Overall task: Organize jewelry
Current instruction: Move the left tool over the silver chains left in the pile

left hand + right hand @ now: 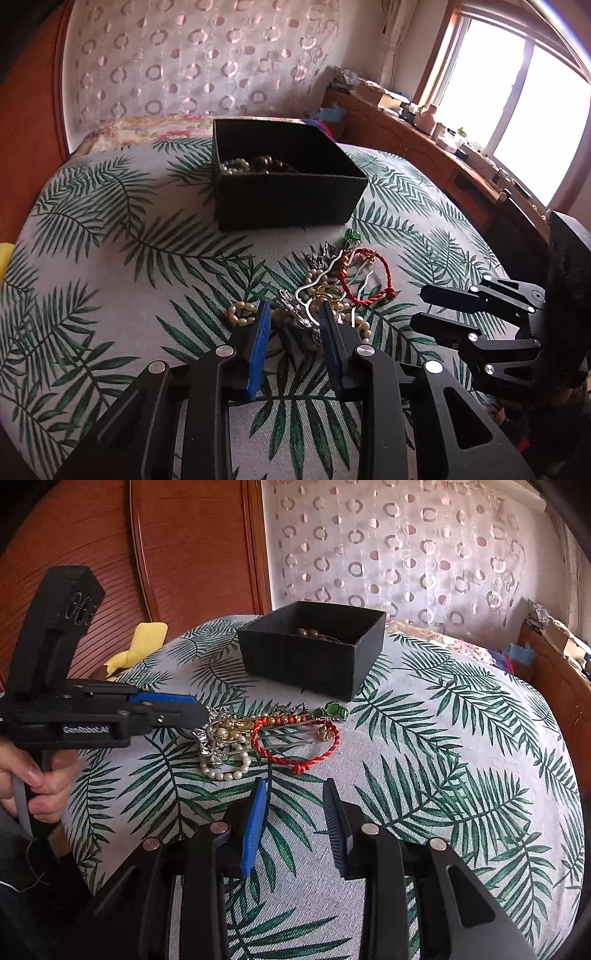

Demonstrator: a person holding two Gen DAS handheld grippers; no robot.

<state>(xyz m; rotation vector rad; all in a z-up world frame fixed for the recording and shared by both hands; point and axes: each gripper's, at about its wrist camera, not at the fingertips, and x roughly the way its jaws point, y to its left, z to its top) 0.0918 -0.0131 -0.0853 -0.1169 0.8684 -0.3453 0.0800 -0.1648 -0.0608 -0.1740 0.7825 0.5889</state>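
My left gripper (293,314) is spread wide, its fingers straddling the near edge of the jewelry pile (325,288) on the leaf-print cloth (110,258). The black box (288,192), with pearls and brown beads inside, sits beyond the pile. My right gripper (293,794) is parted too, holding nothing, just short of the red cord bracelet (295,746).
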